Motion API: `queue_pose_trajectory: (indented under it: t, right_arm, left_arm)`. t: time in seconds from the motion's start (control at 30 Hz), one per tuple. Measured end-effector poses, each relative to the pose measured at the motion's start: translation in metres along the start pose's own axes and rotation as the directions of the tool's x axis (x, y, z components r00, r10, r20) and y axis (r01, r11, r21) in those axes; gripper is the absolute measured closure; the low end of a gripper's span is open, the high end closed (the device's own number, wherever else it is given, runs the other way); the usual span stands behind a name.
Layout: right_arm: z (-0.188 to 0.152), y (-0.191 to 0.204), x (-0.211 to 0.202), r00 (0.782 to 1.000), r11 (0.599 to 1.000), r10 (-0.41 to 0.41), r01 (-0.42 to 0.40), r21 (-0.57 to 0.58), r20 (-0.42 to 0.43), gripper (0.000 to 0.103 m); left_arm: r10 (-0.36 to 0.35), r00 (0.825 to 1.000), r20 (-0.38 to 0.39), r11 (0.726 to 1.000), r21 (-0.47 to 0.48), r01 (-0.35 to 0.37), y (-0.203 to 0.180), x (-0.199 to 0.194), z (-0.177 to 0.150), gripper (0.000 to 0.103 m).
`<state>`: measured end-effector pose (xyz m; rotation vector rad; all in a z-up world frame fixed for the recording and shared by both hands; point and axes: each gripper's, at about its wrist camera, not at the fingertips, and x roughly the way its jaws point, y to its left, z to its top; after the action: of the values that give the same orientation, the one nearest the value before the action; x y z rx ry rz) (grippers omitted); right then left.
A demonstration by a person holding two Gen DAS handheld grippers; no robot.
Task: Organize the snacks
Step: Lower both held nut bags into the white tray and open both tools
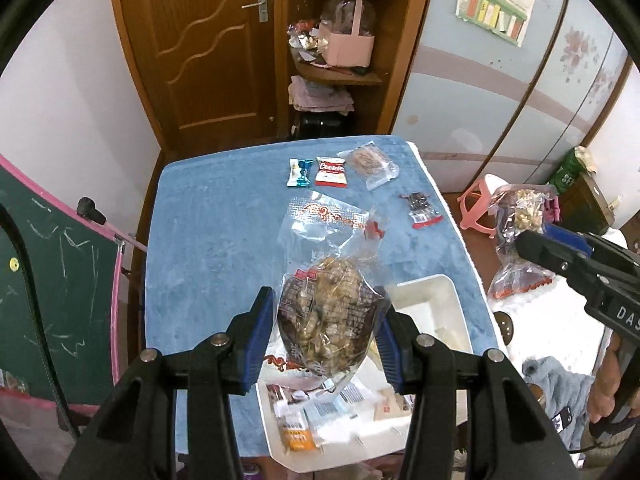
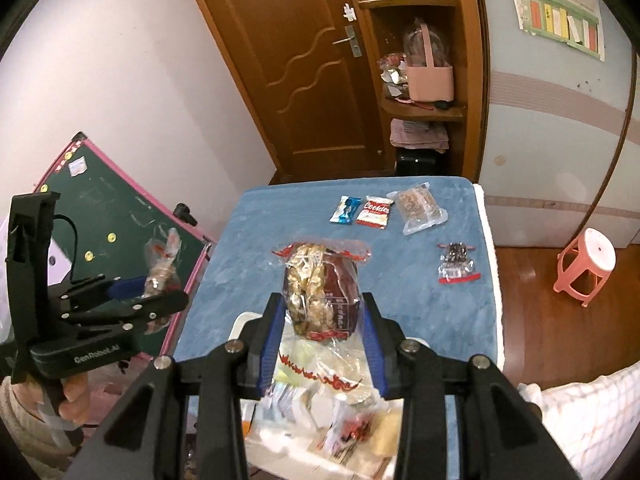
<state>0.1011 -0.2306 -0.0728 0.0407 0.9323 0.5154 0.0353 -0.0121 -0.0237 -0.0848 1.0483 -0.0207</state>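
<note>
Each gripper holds up its own clear bag of brown nut-like snacks. In the left wrist view my left gripper is shut on one snack bag, its blue pads against the bag's sides, above the white bin. At the right edge my right gripper is shut on the other bag, out beyond the table's edge. The right wrist view shows my right gripper shut on its bag over the bin. My left gripper hangs at the left with its bag.
On the blue table lie a blue candy wrapper, a red Cookies pack, a clear-wrapped brown bar and a small dark snack. The bin holds several packets. A green chalkboard stands left, a pink stool right.
</note>
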Motion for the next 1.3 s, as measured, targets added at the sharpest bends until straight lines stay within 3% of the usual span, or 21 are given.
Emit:
queue_pose_trajectory:
  t: [0.27,0.6,0.9,0.93,1.0,1.03,1.1,1.3]
  right_arm:
    - [-0.033,0.020,-0.013,1.000,1.000,0.026,-0.026,-0.001,-0.006,0.065]
    - [-0.077,0.035,0.026,0.993,0.999,-0.042,0.039,-0.022,-0.110,0.065]
    - [-0.097,0.029,0.059,0.973,0.998,-0.067,0.069,0.000,-0.220,0.064]
    - [-0.097,0.027,0.060,0.972,0.997,-0.069,0.072,0.004,-0.224,0.063]
    - [-0.098,0.025,0.062,0.970,0.997,-0.070,0.074,0.010,-0.235,0.047]
    - [-0.098,0.025,0.063,0.969,0.997,-0.073,0.078,0.012,-0.235,0.043]
    - [-0.099,0.021,0.060,0.972,0.996,-0.080,0.088,0.031,-0.219,0.038]
    - [-0.102,0.011,0.062,0.970,0.993,-0.063,0.085,0.083,-0.236,0.038]
  left_arm:
    - [0.007,1.000,0.013,0.998,-0.059,-0.006,-0.006,0.000,-0.037,0.056]
    - [0.059,0.995,-0.081,0.994,-0.085,-0.066,-0.012,0.048,-0.079,0.056]
    - [0.125,0.986,-0.114,0.990,-0.055,-0.132,-0.019,0.072,-0.088,0.053]
    - [0.125,0.985,-0.116,0.990,-0.057,-0.132,-0.019,0.073,-0.089,0.048]
    - [0.123,0.986,-0.109,0.990,-0.059,-0.130,-0.020,0.073,-0.089,0.032]
    - [0.119,0.988,-0.102,0.990,-0.059,-0.126,-0.021,0.073,-0.090,0.017]
    - [0.134,0.987,-0.088,0.988,-0.061,-0.139,-0.021,0.071,-0.091,0.015]
    - [0.123,0.987,-0.101,0.990,-0.060,-0.129,-0.025,0.073,-0.094,0.015]
